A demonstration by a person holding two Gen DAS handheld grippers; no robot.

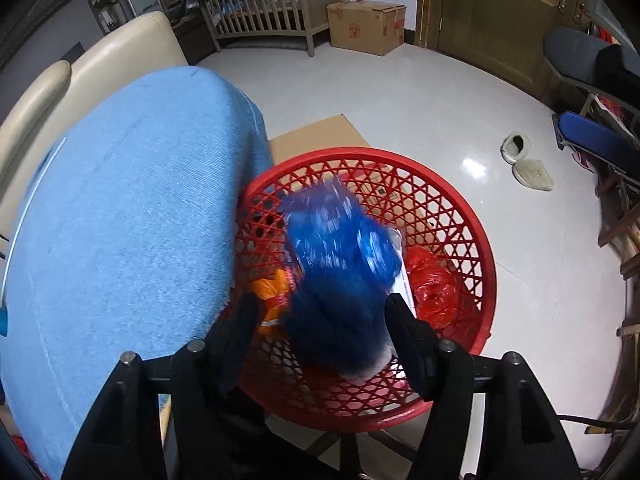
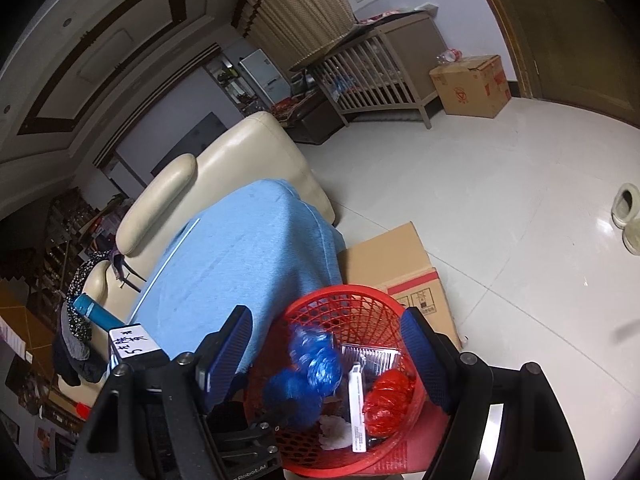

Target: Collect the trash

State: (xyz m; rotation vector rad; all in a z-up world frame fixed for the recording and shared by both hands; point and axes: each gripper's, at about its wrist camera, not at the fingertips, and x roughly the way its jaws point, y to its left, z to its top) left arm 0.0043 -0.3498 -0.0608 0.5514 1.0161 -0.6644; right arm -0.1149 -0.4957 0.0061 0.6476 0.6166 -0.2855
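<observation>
Left gripper [image 1: 320, 316]: fingers apart above the red basket [image 1: 486, 280]; the blue plastic bag [image 1: 340, 264] is between them, but the pads do not seem to press on it – the bag is blurred, so I am not fully sure.
Right gripper [image 2: 328, 348]: fingers wide apart, nothing between them; it is over the near rim of the basket.
Blue plastic bag: crumpled, inside the basket, on top of the other trash.
Other trash in basket: a red plastic bag [image 1: 434, 288] on the right side, an orange wrapper [image 1: 272, 296] on the left, a white flat stick-like pack [image 2: 356, 412] between blue and red bags, and some white crumpled paper [image 2: 334, 430].
Red basket: round, lattice wall, just beside the light blue cover [image 1: 120, 220] – its rim touches the cloth edge.
Under the basket: a flat cardboard box [image 2: 396, 264] on the pale tile floor [image 1: 440, 100].
Behind the cover: a cream armchair [image 2: 240, 148].
Far side: a brown carton [image 1: 366, 26] near a wooden crib [image 1: 260, 12]; two slippers [image 1: 526, 160] on the floor.
</observation>
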